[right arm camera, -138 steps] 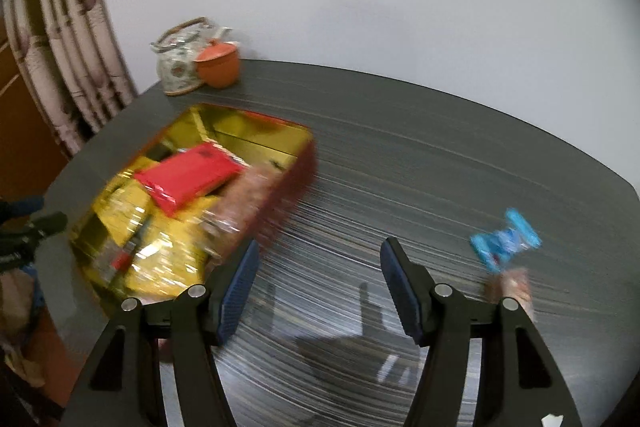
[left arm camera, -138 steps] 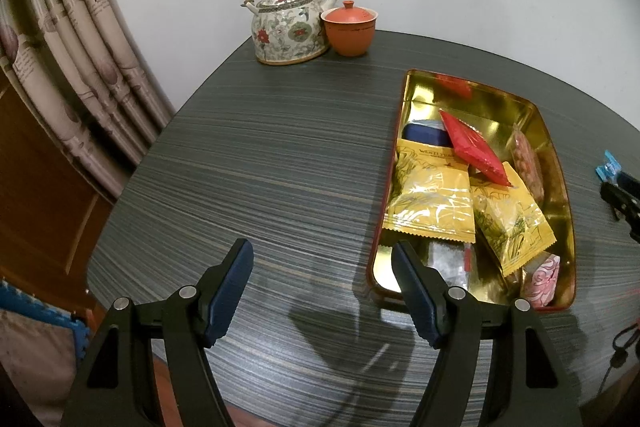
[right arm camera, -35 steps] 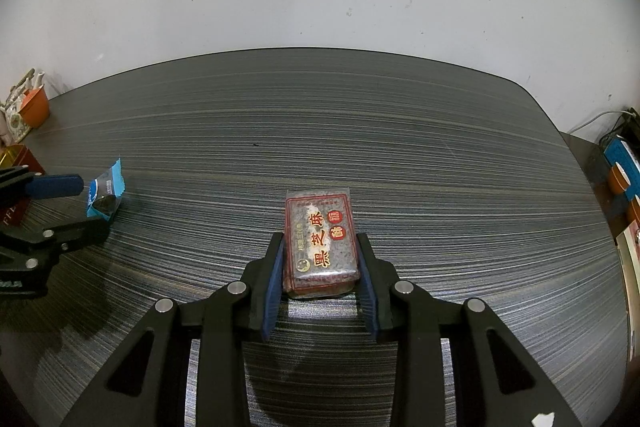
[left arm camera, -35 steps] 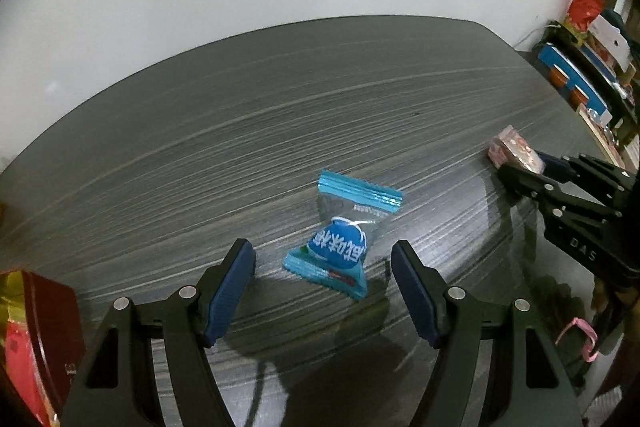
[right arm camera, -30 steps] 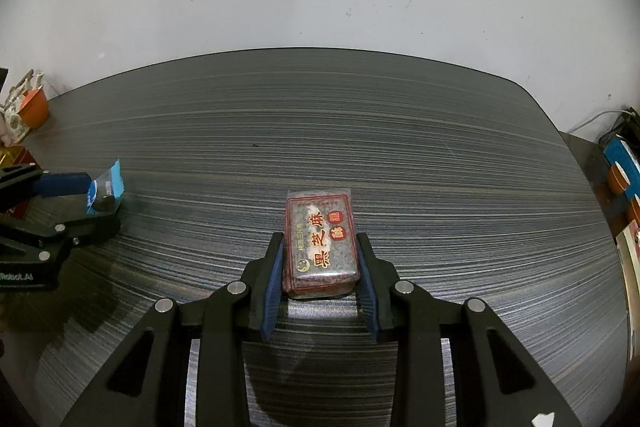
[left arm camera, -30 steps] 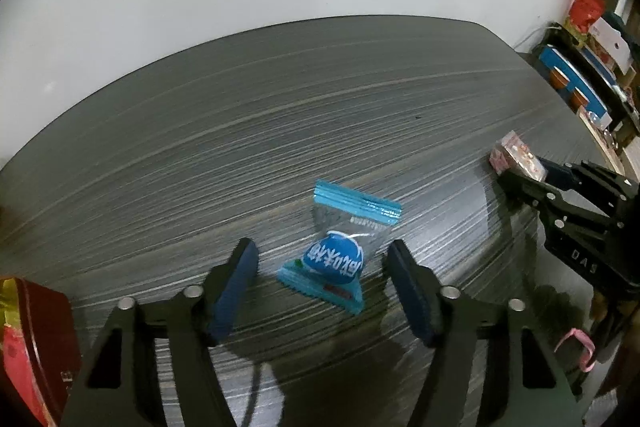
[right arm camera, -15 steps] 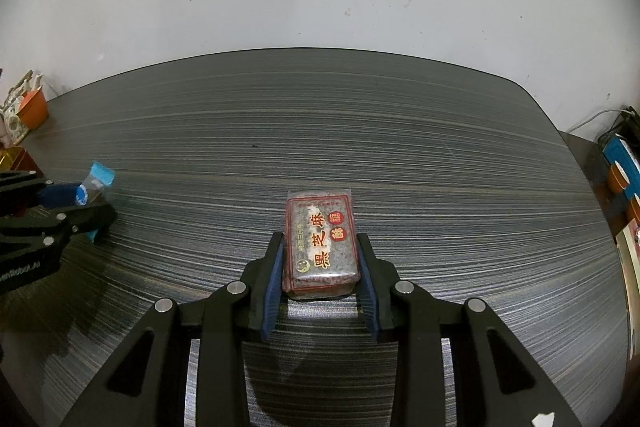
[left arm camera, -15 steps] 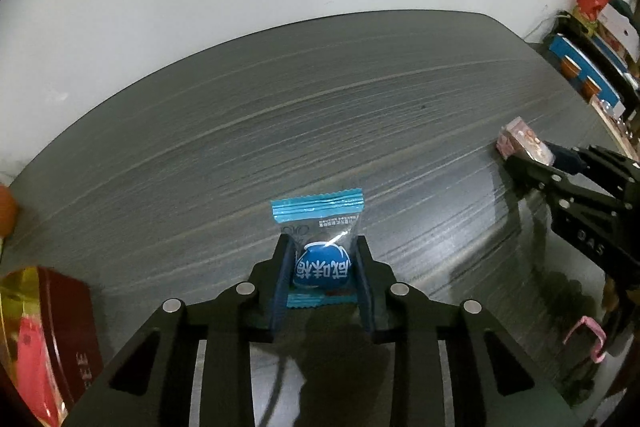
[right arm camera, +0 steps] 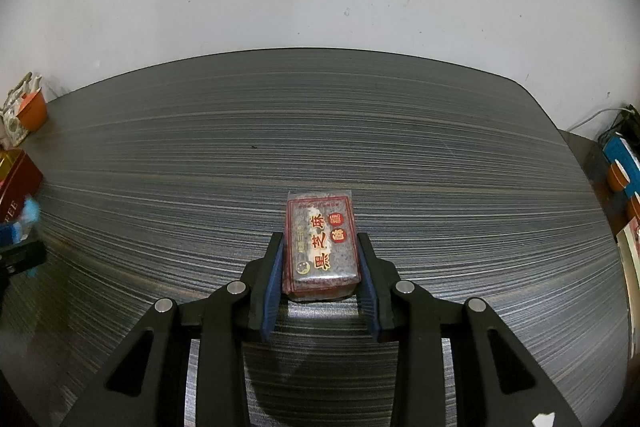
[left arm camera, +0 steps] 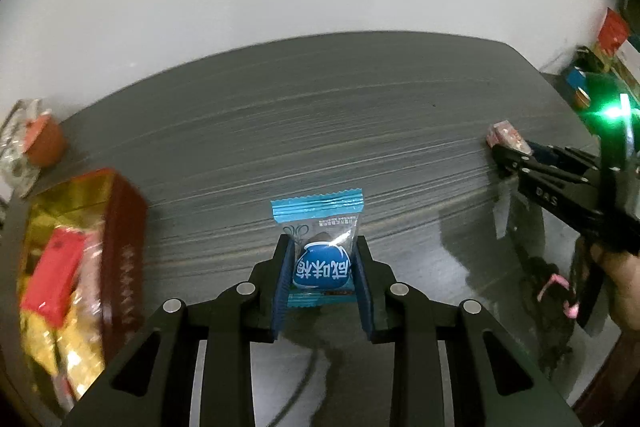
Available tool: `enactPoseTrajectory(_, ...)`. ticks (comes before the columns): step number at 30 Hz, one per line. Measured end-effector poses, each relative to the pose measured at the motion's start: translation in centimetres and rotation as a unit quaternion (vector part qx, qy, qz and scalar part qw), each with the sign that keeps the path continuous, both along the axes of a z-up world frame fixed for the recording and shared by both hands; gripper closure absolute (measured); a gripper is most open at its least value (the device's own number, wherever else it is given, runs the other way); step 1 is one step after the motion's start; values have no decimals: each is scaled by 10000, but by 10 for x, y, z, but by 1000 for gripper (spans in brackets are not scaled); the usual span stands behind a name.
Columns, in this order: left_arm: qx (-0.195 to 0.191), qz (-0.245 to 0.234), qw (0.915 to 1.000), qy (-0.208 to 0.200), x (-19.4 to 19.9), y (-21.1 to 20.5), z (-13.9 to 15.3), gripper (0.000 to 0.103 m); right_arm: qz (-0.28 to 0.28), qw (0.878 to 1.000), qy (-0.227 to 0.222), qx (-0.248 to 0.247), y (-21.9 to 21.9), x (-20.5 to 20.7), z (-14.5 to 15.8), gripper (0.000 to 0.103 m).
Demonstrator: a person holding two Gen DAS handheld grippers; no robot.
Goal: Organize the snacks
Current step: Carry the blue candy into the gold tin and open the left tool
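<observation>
Red-walled and gold-lined, the tin sits at the left edge of the worktop, already heaped with yellow and red packets, so it reads as the collecting place for the loose snacks. Beyond it, in the far left corner, a patterned teapot and an orange lidded cup stand against the wall, clear of the sorting.

At the centre of the left wrist view, the left tongs are clamped on a blue-wrapped candy. The blue pads press the bulging middle of the wrapper, leaving the crimped top end free above them. That grip suits a small crinkly packet: the sweet inside gives the pads something firm. The tongs point steeply down at the worktop, and the blurred tin suggests the hand is swinging toward it; the candy seems lifted off the surface.

Farther right, the right tongs are closed on a flat red-and-grey sesame cake packet, gripping its long sides near the closer end. The packet appears to lie on the worktop, its far end pointing away. These tongs also tilt steeply down. In the left view a hand grips their handle at the right edge, a green light glowing above.

Judged from this, both snacks are secured and the tin is the likely destination, the candy first.
</observation>
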State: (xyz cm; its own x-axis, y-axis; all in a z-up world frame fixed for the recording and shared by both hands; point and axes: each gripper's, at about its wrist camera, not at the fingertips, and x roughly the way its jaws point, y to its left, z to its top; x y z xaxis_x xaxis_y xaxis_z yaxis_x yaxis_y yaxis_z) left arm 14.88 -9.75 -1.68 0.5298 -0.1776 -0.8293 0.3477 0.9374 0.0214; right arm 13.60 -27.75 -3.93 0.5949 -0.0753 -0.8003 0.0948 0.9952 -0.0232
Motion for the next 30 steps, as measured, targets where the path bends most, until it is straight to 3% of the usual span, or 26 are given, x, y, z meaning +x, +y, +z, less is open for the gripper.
enactPoseTrajectory(10, -161, 247, 9989, -371, -43, 34, 41, 73, -7, 10000, 1, -11, 0, 0, 0, 72)
enactPoseTrajectory(18, -290, 873, 9947, -463, -45, 97, 65, 73, -15, 10000, 1, -12, 0, 0, -1, 72)
enactPoseTrajectory(30, 25, 1899, 9805, -496, -38, 199, 67, 73, -17, 10000, 2, -22, 0, -1, -1, 72)
